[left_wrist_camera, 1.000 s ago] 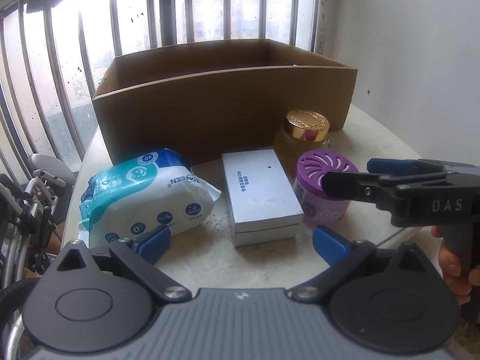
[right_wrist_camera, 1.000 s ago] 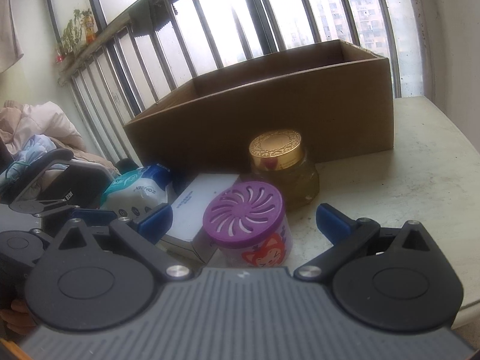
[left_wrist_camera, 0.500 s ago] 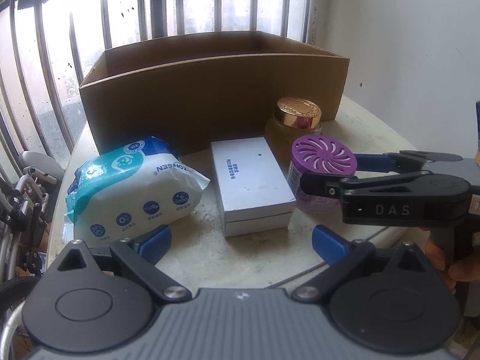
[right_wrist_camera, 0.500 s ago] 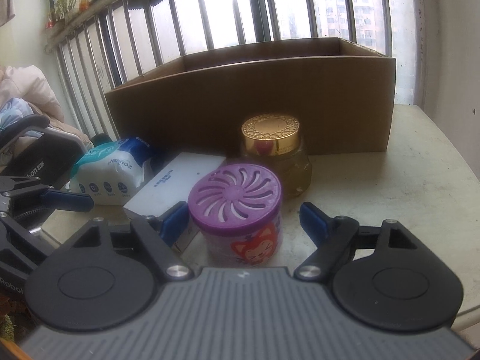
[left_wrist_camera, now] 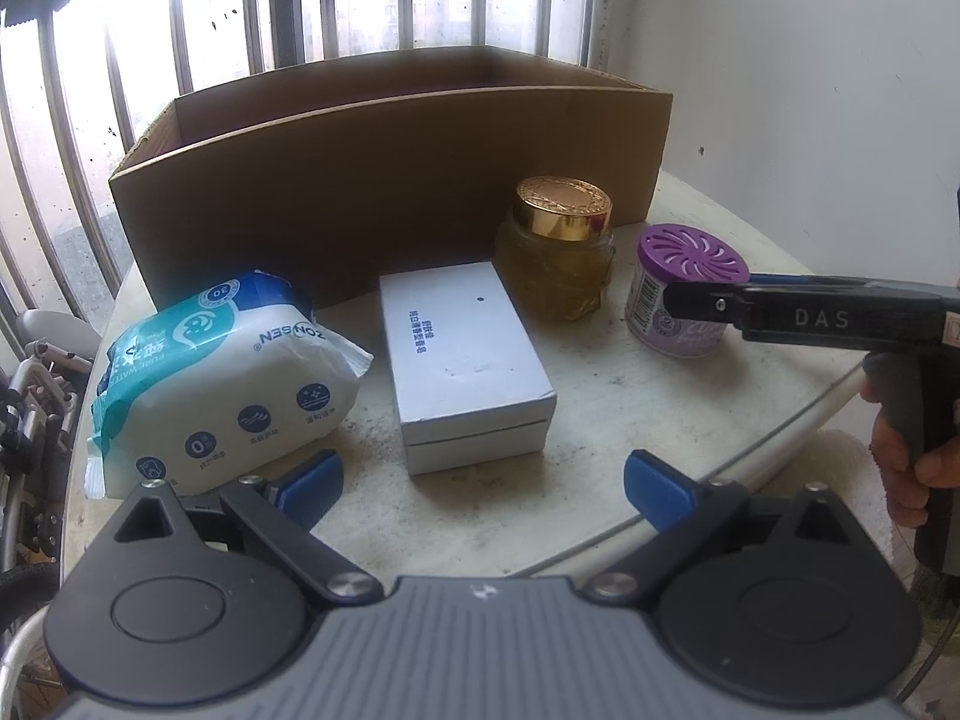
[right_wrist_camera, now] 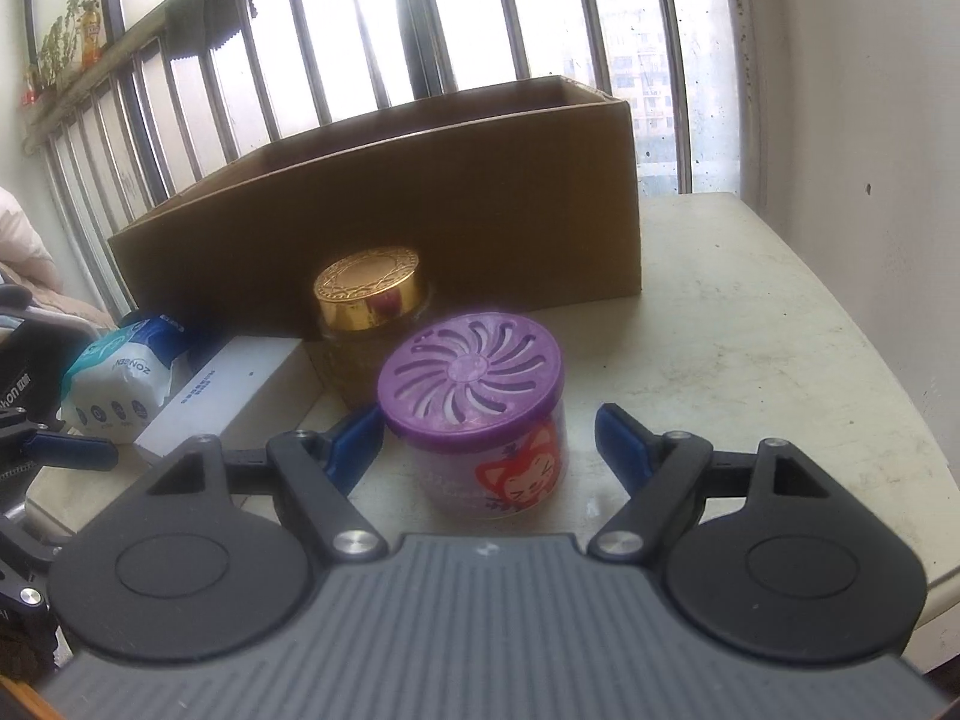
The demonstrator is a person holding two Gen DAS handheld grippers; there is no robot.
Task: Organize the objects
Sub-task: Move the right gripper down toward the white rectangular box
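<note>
A purple-lidded can (right_wrist_camera: 474,414) with a red fox label stands on the table between the blue pads of my right gripper (right_wrist_camera: 489,444). The jaws are opening; the left pad sits at the can's side, while the right pad stands apart from it. In the left wrist view the same can (left_wrist_camera: 684,294) is at the right, with the right gripper's finger across it. My left gripper (left_wrist_camera: 483,483) is open with nothing in it, just short of a white box (left_wrist_camera: 468,354). A gold-lidded glass jar (left_wrist_camera: 558,258) stands behind the can.
A large open cardboard box (left_wrist_camera: 390,180) fills the back of the pale table (left_wrist_camera: 630,408). A pack of wet wipes (left_wrist_camera: 222,372) lies left of the white box. Window bars run behind, a wall is at the right, and the table edge lies close below both grippers.
The right gripper's jaws have narrowed from wide open to close around the purple can. The can now stands farther right, away from the white box. The left gripper has barely moved.
</note>
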